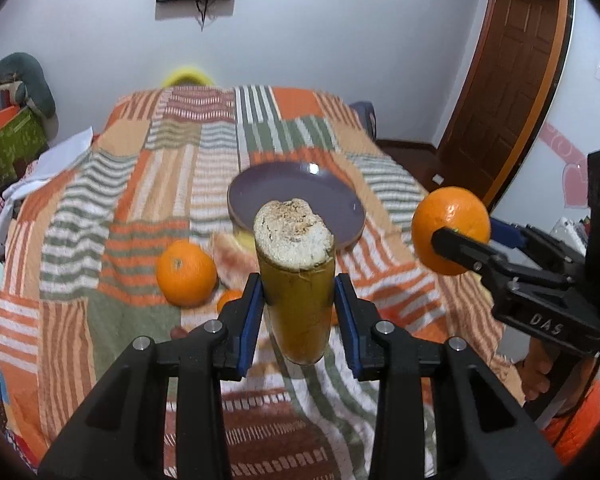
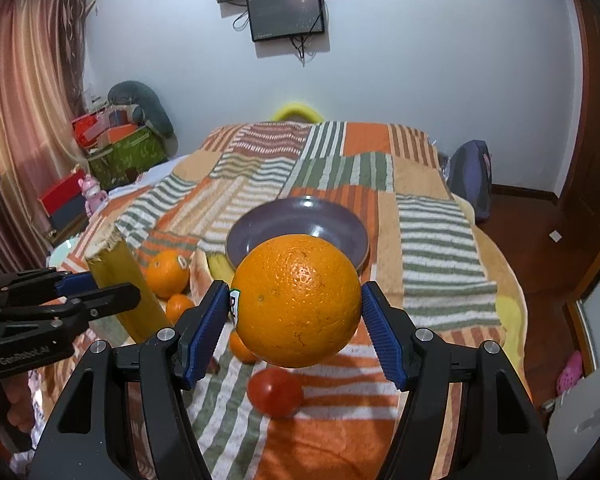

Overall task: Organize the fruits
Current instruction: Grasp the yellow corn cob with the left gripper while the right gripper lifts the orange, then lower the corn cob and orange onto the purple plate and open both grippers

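Three big oranges: one (image 2: 296,300) clamped in a gripper, one (image 2: 167,274) on the cloth, plus two small ones (image 2: 179,307) (image 2: 241,347) beside it (tangerines, perhaps). One tomato (image 2: 275,392). One banana (image 2: 220,270). One cut stalk (image 1: 296,280) (sugarcane, by its look). One purple plate (image 2: 340,220). Two grippers (image 1: 296,312) (image 2: 296,320).

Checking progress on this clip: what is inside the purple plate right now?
Nothing shows in the purple plate; its visible bowl is bare. Its near part is hidden behind the orange in the right gripper, and in the left view behind the sugarcane piece.
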`<state>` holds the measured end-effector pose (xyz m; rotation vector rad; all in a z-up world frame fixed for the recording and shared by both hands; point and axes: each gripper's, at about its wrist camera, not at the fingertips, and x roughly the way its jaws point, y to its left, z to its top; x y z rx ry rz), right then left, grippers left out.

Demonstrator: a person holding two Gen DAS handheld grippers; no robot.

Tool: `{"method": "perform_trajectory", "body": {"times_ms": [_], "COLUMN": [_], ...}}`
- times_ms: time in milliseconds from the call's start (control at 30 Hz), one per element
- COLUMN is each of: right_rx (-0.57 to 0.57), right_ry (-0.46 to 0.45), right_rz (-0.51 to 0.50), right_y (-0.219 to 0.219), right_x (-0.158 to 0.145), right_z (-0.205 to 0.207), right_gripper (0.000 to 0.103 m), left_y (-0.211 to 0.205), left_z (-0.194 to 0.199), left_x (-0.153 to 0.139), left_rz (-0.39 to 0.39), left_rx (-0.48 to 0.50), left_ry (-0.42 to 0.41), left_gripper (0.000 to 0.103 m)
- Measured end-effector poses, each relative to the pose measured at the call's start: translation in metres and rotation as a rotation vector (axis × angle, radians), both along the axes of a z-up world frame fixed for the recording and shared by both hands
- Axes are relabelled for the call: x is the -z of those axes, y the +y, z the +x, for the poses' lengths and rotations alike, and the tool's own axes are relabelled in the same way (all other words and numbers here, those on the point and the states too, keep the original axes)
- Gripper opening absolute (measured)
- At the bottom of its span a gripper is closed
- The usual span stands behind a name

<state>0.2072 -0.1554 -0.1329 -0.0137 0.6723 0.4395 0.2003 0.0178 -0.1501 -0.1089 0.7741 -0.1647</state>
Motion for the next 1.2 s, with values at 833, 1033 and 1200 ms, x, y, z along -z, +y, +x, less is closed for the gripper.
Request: {"method": "perform_trajectory", "body": {"times_ms": [833,1033,1200], "right_rx": [0.044,0.049,0.046], "right_ry": [-0.060,-0.048,-0.023], "right_rz": [-0.009,-0.029,-0.054], "right_y": [0.009,0.015,0.021], "right_x": [-0.006,0.004,0.017], "right_z": [0.079,0.097,0.114], "right_gripper": [0.064,0.064,0.064], "left_y": [0.007,0.008,0.010], "left_z": [0.090,0.114,0.135], "left_x": [-0.017,-0.005,0.009], "left_rz": [0.010,0.003,-0.003], "left_rx": [-0.023,-0.022,-0.018], "left_ry": [-0.062,-0.041,-0.005], "left_gripper": [0.035,0.035,0.035]}}
